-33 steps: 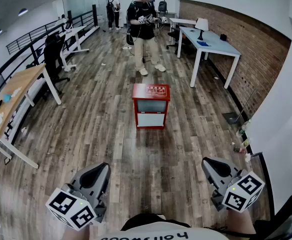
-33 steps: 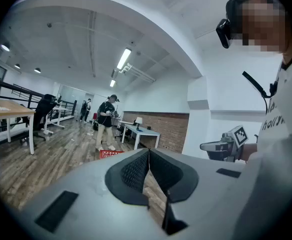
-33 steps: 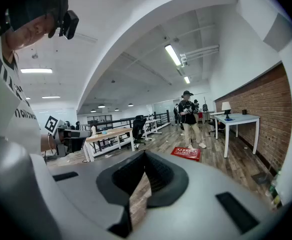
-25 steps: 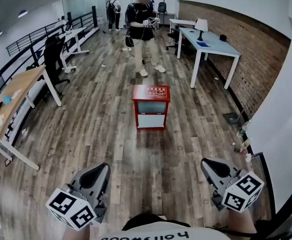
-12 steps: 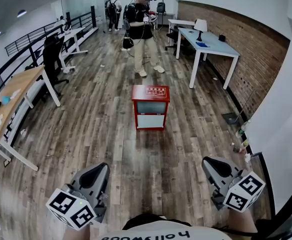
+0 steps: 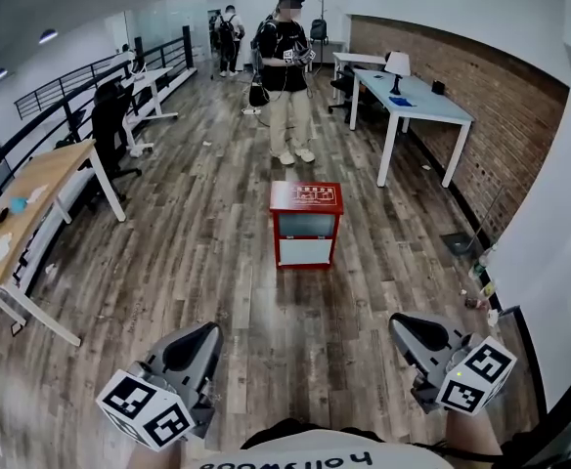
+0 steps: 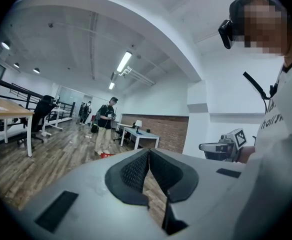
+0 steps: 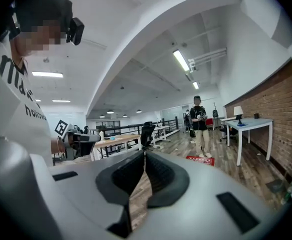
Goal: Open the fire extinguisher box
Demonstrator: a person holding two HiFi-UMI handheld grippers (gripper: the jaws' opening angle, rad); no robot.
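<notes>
Left gripper (image 6: 205, 332) and right gripper (image 6: 403, 322): fingers pressed together, empty. Far ahead of them, the fire extinguisher box (image 6: 306, 223) stands on wood-plank floor (image 6: 197, 262); brick wall (image 6: 501, 115) rightward.

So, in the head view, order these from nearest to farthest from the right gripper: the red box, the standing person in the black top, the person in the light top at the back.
1. Red box, on the floor ahead, left of the right gripper.
2. Person in black top, standing beyond the box.
3. Person in light top, far back, left of centre.
</notes>
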